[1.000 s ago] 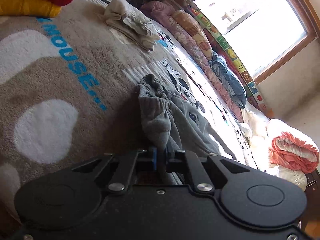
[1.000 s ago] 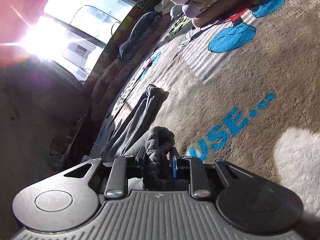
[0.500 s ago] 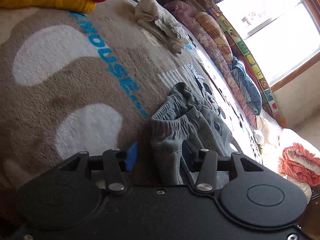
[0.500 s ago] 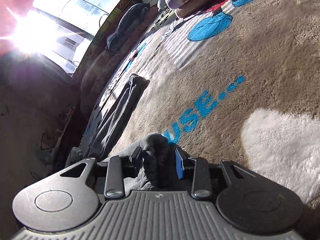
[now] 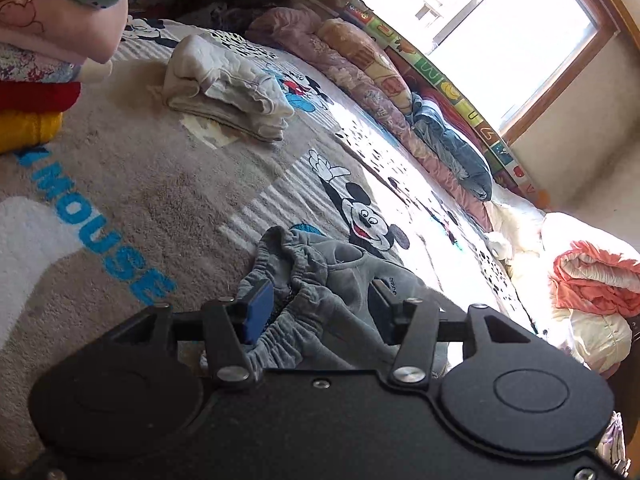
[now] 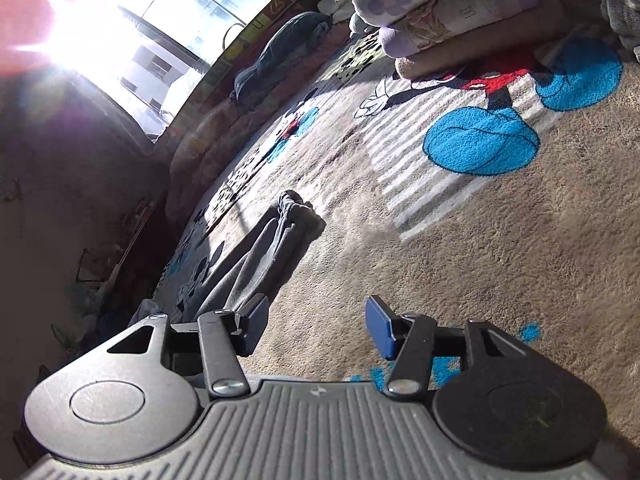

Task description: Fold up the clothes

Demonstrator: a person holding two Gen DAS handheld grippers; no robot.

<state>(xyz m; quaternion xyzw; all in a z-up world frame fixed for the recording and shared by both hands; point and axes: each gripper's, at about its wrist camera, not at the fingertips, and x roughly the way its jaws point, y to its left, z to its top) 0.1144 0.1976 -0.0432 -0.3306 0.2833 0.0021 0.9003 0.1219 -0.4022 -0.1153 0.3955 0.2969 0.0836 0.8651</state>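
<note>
Pants: 1 pair of gray pants (image 5: 340,280) lies on the rug (image 5: 160,184), low in the middle of the left view. The stretchy waist is bunched up.
Same pants, right view: they run as 1 long narrow strip (image 6: 260,256) from the lower left up to the middle, w/ the cuffs at the far end.
Left gripper (image 5: 320,306): jaws spread wide. The bunched waist sits between them, but they don't squeeze it.
Right gripper (image 6: 316,326): jaws spread wide, only rug between them. The pants are just left of it.
Fold so far: the legs look laid 1 on the other, long way. I can't tell if more folds are meant.
Risk 1: the bunched waist could stay lumpy, so any fold on top may come out crooked.
Risk 2: the rug is fluffy, so low jaws could snag it or grab rug w/ the cloth.
Risk 3: a pull at 1 end only could drag the strip sideways & undo the tidy legs.
Count: 2 grippers, 1 gray pants, 1 folded cream pile (image 5: 224,88) at upper left, 1 window (image 5: 480,28) at upper right.
</note>
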